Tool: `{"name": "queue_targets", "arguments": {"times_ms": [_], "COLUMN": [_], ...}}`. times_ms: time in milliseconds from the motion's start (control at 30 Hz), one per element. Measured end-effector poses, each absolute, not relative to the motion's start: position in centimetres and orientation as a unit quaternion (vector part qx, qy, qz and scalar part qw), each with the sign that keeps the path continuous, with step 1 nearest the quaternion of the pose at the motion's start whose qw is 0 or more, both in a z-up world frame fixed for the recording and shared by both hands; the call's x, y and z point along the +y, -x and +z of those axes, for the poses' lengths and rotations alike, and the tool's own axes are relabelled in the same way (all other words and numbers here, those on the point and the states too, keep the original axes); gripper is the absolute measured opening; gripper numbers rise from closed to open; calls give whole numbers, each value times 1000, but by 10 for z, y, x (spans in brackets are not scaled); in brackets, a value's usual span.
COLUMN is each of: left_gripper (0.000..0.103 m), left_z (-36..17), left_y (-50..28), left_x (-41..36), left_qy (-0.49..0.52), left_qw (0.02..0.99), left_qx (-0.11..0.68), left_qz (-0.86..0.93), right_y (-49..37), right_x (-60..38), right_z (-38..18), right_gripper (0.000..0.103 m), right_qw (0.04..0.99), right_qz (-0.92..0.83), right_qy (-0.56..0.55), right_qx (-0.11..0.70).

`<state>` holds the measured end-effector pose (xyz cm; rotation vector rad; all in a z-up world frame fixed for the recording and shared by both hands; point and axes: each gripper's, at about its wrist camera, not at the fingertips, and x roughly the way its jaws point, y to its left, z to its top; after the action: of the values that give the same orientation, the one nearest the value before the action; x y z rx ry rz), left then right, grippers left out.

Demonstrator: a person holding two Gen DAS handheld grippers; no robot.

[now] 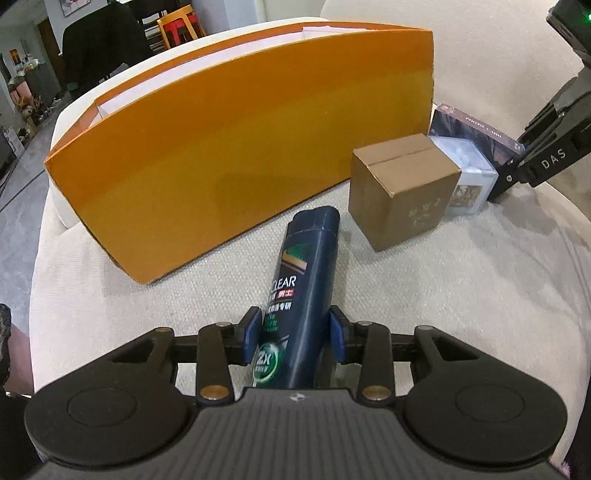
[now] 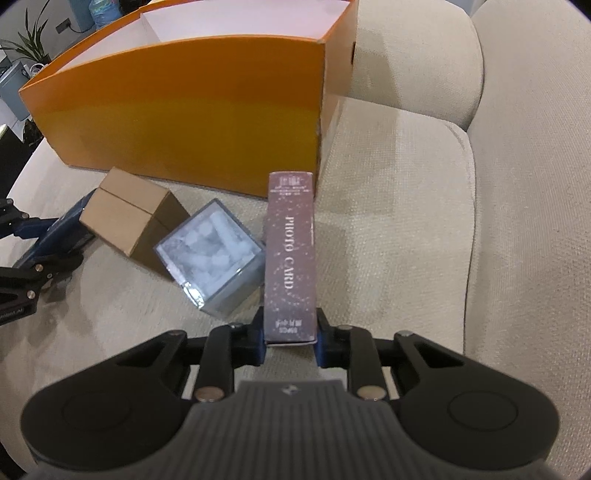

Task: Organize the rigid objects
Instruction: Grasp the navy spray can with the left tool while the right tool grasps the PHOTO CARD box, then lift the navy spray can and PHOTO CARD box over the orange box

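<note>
Left gripper (image 1: pixel 295 338) pinches shampoo bottle (image 1: pixel 301 291), right gripper (image 2: pixel 290 341) photo card box (image 2: pixel 291 254); lift both clear of the orange box (image 1: pixel 229 147) wall before dropping in.

Black hand-held gripper (image 1: pixel 295 332), blue pads (image 1: pixel 250 334)

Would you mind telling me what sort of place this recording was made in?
Probably a living room in a home or studio: the items lie on a beige sofa cushion, with stacked stools and a potted plant behind.
</note>
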<state>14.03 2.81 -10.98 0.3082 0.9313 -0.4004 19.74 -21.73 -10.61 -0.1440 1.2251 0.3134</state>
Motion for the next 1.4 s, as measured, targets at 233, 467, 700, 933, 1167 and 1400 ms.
{"name": "queue_targets", "arguments": {"times_ms": [233,467,700,933,1167,1400], "left_gripper": [40,38,38,37,37,37], "left_z": [-112,-98,-76,-60,-43,-16], "left_y": [-140,-131,-125,-117,-114,-116], "left_x": [25,28,35,41,46,50], "left_qy": [-133,-119,-108,-106,-103,-104], "left_qw": [868,876,888,896,904,915], "left_qx": [440,427,408,392,374,347], "left_qz": [-189,-189,-184,-181,-178,-177], "right_y": [-202,-198,-183,-172,-163,-160], "right_x": [-220,-223,-222,-221,-217,-215], "right_z": [-109,-102,-74,-51,-22,8], "right_gripper": [23,22,22,22,22,22], "right_qw": [812,820,831,839,850,861], "right_qz": [142,140,136,136,138,143], "right_qy": [55,55,61,66,79,77], "right_qx": [564,552,536,523,503,482]}}
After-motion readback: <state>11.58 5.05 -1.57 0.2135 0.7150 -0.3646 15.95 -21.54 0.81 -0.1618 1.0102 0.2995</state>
